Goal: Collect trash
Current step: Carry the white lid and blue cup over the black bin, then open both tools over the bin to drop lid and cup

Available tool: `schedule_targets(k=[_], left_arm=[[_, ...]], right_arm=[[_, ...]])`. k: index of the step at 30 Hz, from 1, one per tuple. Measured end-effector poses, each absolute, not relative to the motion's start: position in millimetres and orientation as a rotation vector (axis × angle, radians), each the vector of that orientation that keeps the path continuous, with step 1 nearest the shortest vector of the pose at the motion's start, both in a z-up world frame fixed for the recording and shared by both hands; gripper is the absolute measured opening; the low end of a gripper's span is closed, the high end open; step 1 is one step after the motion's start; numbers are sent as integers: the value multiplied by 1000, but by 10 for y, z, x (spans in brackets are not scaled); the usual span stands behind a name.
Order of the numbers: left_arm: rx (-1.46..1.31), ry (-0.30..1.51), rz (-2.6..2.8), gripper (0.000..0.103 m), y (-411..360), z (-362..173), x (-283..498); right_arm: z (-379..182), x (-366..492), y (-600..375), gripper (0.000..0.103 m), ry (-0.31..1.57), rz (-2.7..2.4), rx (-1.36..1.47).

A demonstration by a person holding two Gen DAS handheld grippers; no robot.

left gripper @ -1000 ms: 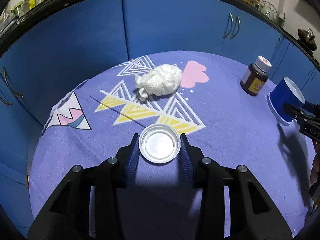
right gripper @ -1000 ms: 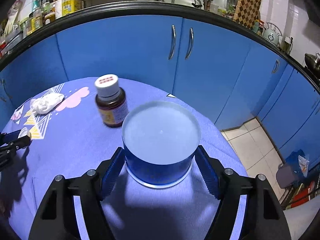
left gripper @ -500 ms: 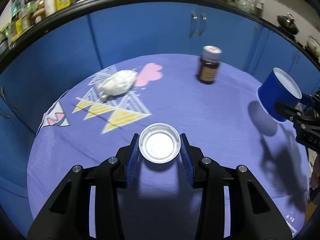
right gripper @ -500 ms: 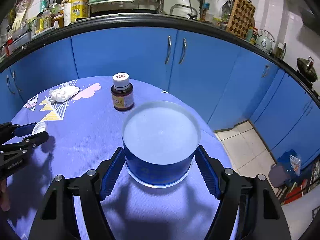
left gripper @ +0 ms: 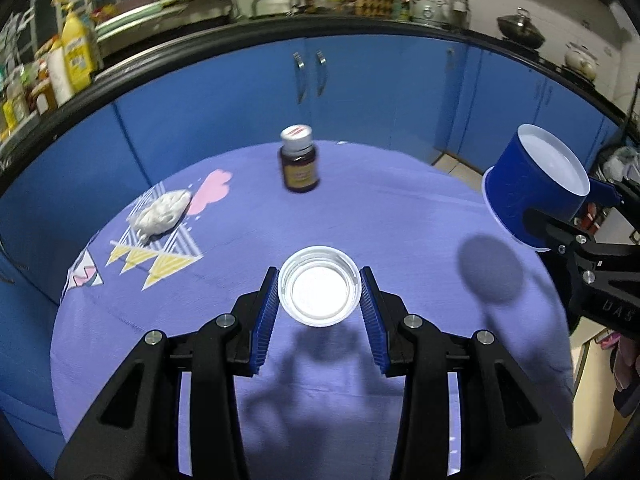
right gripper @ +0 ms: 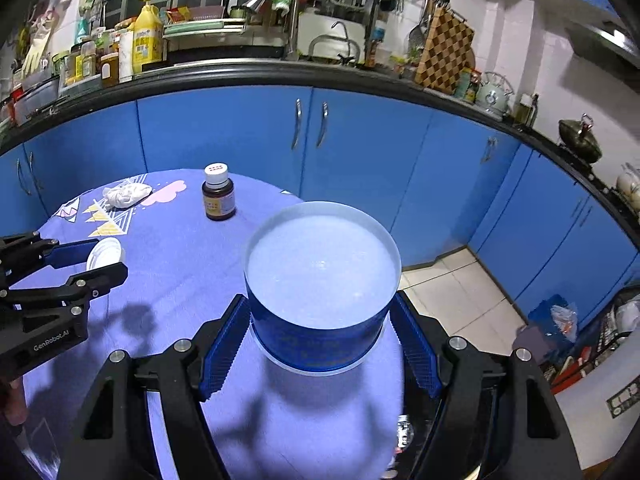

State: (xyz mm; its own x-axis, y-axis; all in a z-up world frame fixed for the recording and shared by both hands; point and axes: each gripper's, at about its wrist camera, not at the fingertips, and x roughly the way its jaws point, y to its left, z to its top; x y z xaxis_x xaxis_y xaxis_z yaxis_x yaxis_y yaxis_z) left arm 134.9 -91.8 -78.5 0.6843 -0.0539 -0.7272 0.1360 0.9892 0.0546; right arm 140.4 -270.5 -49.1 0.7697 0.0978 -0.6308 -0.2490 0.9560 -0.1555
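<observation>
Left gripper [left gripper: 319, 298] is clamped on a white lid [left gripper: 318, 285], held above the purple tablecloth [left gripper: 400, 220]. Right gripper [right gripper: 320, 326] is clamped on a blue cup [right gripper: 320, 292], lifted near the table's right edge. Crumpled tissue [left gripper: 160, 213] lies on the cloth's triangle print, far left. A brown bottle [left gripper: 299, 166] stands upright at the back.

Two wrist fisheyes, close above table [left gripper: 400, 216], facing cabinets [right gripper: 224, 132]
</observation>
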Motion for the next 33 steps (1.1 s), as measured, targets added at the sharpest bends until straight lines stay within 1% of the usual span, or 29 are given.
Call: schedule_targets(k=[7, 15, 30, 31, 33], left_arm=[[141, 787, -170, 41, -1338, -648, 1297], [187, 762, -234, 41, -1792, -559, 1276], [235, 703, -298, 41, -2289, -313, 1384], [238, 702, -302, 41, -2320, -309, 1393], [239, 705, -309, 41, -2375, -314, 1409]], right_arm=[[-346, 1205, -2996, 70, 619, 136, -251], [-311, 1094, -3322, 70, 600, 73, -241], [-291, 1150, -3957, 71, 586, -79, -155], [-286, 1159, -3990, 72, 582, -89, -152], [-284, 1169, -4023, 87, 583, -92, -154]])
